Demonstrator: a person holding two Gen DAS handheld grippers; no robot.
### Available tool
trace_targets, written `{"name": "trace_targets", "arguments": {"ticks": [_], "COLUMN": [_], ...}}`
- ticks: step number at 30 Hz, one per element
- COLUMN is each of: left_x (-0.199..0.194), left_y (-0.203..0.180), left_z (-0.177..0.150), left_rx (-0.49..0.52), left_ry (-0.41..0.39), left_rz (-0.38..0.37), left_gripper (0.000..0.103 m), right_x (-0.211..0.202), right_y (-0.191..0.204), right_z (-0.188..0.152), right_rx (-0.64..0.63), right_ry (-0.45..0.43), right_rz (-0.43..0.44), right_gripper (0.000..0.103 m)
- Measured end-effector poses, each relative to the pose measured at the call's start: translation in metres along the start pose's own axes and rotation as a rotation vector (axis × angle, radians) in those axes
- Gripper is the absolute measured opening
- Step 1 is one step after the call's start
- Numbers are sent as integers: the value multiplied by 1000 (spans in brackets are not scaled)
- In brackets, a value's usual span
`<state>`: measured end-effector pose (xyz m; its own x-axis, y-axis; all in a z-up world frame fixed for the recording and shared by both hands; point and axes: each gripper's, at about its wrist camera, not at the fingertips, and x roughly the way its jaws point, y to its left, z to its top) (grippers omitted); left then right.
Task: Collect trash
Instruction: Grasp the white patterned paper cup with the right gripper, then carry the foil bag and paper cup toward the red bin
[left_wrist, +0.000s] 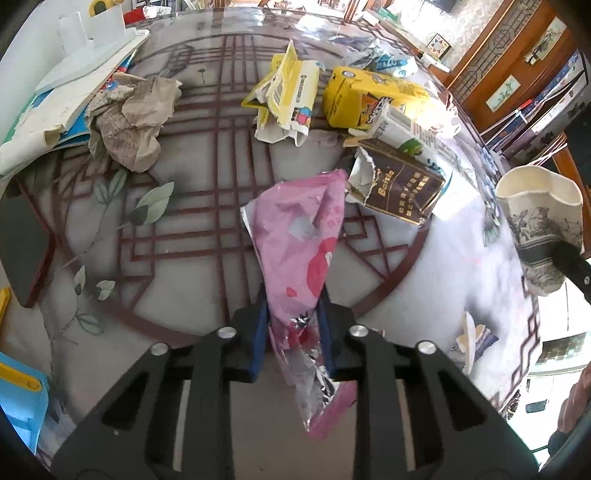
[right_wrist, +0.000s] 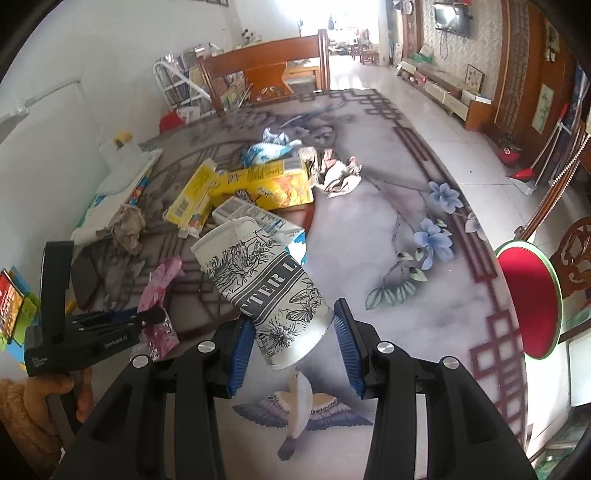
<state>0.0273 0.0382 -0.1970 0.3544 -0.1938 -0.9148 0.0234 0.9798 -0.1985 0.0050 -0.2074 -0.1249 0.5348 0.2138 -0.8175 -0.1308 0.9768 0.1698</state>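
The left gripper (left_wrist: 293, 334) is clamped on a pink foil wrapper (left_wrist: 301, 236), lifted above the middle of the table (right_wrist: 436, 295). The right gripper (right_wrist: 293, 349) pinches a dented paper cup (right_wrist: 266, 280) near its base, tilted; whether anything is inside cannot be told. More trash lies toward the table's far edge: a torn yellow box (right_wrist: 273, 184), a brown carton (left_wrist: 402, 192), and crumpled brown paper (left_wrist: 129, 118).

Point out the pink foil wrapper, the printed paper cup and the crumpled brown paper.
Pink foil wrapper (left_wrist: 299, 236), left wrist view: its flat pink middle panel.
Printed white paper cup (right_wrist: 269, 284), right wrist view: the lettered band on its side.
Crumpled brown paper (left_wrist: 129, 122), left wrist view: centre of the wad.
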Motion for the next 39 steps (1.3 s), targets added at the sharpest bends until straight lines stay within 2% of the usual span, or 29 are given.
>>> {"name": "trace_targets", "arguments": {"ticks": [10, 20, 39], "left_x": [-43, -73, -74], "left_y": [-22, -56, -123], "left_z": [11, 25, 29], "left_rx": [32, 77, 152], "left_ry": [-125, -231, -253], "left_rz": [-35, -80, -119], "left_gripper": [22, 22, 22], "right_x": [-28, -34, -53], "right_y": [-5, -22, -89], "right_z": [8, 7, 1], "right_rx": [7, 58, 156], "right_ry": [-134, -135, -154], "right_rz": [-21, -15, -36], "right_gripper": [41, 41, 41]}}
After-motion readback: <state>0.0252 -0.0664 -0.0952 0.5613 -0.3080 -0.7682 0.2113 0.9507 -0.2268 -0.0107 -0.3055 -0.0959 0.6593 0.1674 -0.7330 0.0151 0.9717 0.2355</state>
